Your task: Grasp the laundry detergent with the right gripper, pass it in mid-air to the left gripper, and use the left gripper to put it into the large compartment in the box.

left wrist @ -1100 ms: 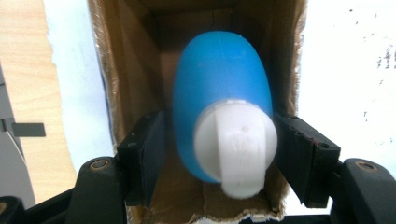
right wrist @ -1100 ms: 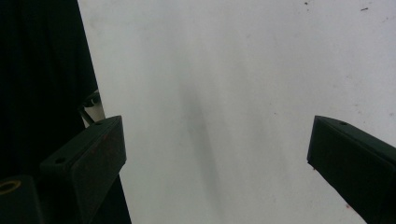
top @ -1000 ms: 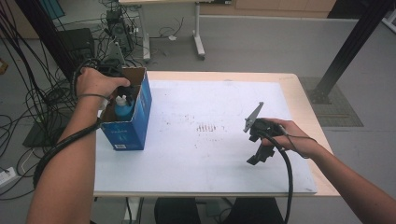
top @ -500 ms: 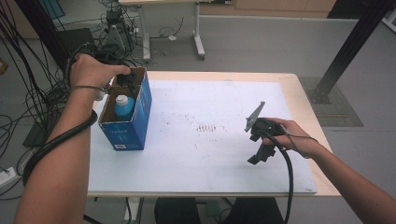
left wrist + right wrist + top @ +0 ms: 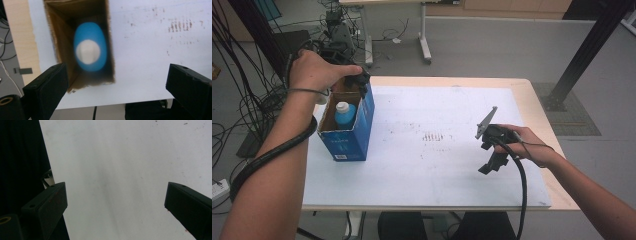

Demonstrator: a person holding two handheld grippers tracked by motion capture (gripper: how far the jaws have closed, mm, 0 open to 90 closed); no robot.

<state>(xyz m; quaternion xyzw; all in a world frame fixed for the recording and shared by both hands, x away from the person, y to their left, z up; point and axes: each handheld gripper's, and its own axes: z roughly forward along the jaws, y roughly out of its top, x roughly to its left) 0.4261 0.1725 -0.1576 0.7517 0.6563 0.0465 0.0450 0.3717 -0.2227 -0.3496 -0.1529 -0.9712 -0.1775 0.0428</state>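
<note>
A: Starting nearest the person's edge of the tabletop [image 5: 532, 192], what's the right hand-held gripper [image 5: 490, 161] doing?

B: It hovers low over the white sheet [image 5: 437, 165] toward the right side, jaws spread with nothing between them. The right gripper view has bare sheet showing in the gap. I'd judge it is simply parked out of the way while the other hand works.

A: And the left hand-held gripper [image 5: 360, 82]?

B: It's at the far-left corner, above the open top of the blue cardboard box [image 5: 349, 142], pointing down. Its jaws have just been opening and now stand wide apart, pinching nothing.

A: Where's the bottle, then?

B: The blue bottle with the white cap [image 5: 88, 50] stands upright inside the box, seen straight down the opening in the left gripper view, between the jaws' line of sight but well below them. The high view has it sitting against the box's nearer half [image 5: 344, 113].

A: So why hold the gripper there?

B: Likely it has let the bottle go into the box; spread jaws above the rim keep clear of the cardboard walls.
</note>
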